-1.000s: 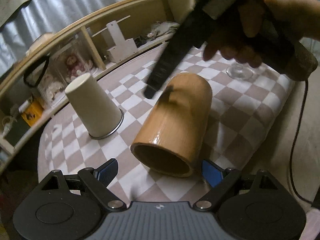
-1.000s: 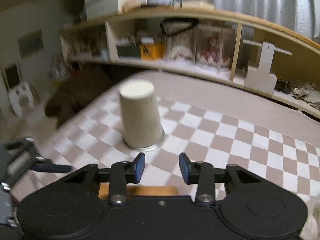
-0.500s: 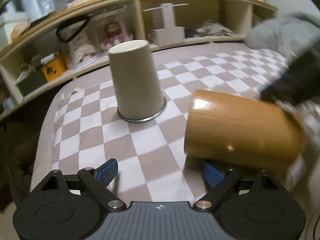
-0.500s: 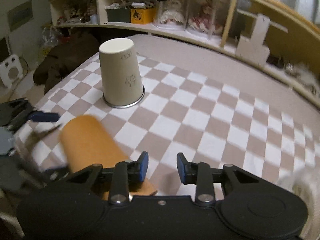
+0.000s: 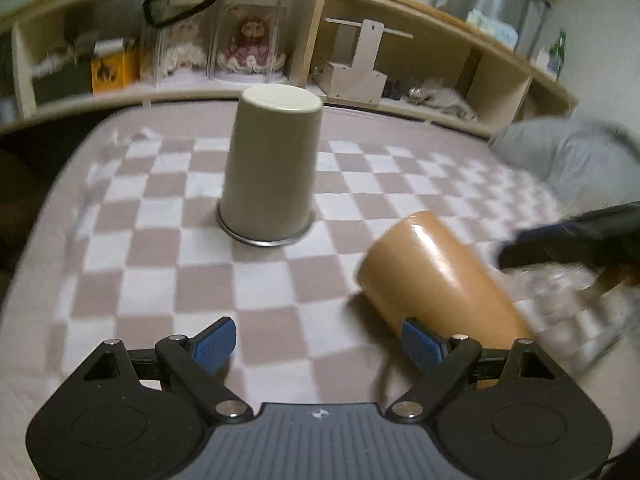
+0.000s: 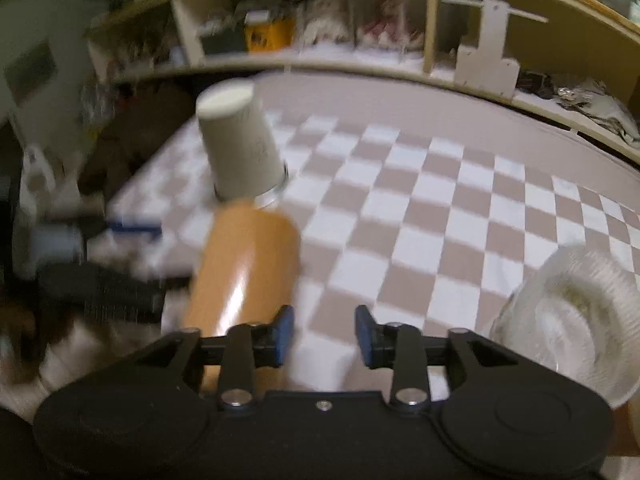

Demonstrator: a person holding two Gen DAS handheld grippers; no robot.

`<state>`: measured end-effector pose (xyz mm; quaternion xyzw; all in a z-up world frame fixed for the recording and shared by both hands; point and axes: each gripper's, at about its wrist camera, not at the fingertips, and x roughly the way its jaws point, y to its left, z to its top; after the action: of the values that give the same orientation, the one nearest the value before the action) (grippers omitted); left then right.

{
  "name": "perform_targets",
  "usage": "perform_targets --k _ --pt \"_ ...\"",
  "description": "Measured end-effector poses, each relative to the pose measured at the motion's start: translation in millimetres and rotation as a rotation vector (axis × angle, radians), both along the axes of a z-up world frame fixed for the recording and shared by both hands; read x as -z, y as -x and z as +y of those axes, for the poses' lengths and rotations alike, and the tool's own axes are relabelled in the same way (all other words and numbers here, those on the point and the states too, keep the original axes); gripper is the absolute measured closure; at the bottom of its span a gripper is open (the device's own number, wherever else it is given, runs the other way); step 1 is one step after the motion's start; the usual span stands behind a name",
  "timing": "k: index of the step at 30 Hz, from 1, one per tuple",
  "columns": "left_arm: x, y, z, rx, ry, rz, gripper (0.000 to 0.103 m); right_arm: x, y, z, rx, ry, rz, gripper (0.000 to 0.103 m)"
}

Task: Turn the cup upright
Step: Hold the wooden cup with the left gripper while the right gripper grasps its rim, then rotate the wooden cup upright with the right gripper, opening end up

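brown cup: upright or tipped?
Tipped. The brown cup lies on its side on the checkered cloth, closed base toward the upside-down white cup.

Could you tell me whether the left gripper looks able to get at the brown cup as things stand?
Probably yes: the left gripper is open, and the brown cup lies tilted on the checkered cloth just beside its right finger, with nothing between them.

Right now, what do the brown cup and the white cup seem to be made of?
Brown cup: probably glazed ceramic or lacquered wood, since bright streaks shine along its side. White cup: matte, perhaps paper or coated metal; no gloss, and a thin silvery rim at its base.
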<state>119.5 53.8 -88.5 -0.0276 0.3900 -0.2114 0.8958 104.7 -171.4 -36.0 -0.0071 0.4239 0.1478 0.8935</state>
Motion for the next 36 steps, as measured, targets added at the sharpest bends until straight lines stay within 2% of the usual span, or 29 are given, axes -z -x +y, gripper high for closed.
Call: perform_targets --k 2,5,6,8,14,16,17,22,26,31,36 --pt "-4 6 -1 -0.009 0.015 0.024 0.013 -10 -11 -3 0.034 -0.081 0.011 0.049" --pt "-7 11 -5 -0.008 0.014 0.036 0.013 -13 -38 0 0.037 -0.191 0.079 0.036" --pt "-7 13 -6 -0.007 0.011 0.036 0.013 -12 -47 3 0.028 -0.211 0.108 0.028" --pt "-7 16 -7 -0.003 0.002 0.033 0.013 -7 -65 12 0.022 -0.219 0.160 0.021" --pt "-4 17 -10 0.009 -0.024 0.031 0.013 19 -99 41 -0.019 -0.197 0.317 0.017" --pt "-4 18 -11 0.009 -0.026 0.028 0.013 23 -100 43 -0.003 -0.191 0.327 0.023" --pt "-5 18 -12 0.007 -0.023 0.025 0.013 23 -99 43 0.002 -0.178 0.317 0.031" --pt "-17 25 -19 0.009 -0.023 -0.019 0.013 11 -80 25 -0.010 -0.204 0.231 0.032" --pt "-31 34 -27 0.002 -0.008 -0.062 0.013 -15 -54 4 -0.004 -0.194 0.087 0.032" --pt "-46 43 -41 -0.018 -0.014 -0.116 0.013 -40 -23 -19 0.026 -0.147 -0.092 0.032" --pt "-55 55 -50 -0.054 -0.035 -0.173 0.013 -37 0 -28 0.068 -0.067 -0.205 0.032"
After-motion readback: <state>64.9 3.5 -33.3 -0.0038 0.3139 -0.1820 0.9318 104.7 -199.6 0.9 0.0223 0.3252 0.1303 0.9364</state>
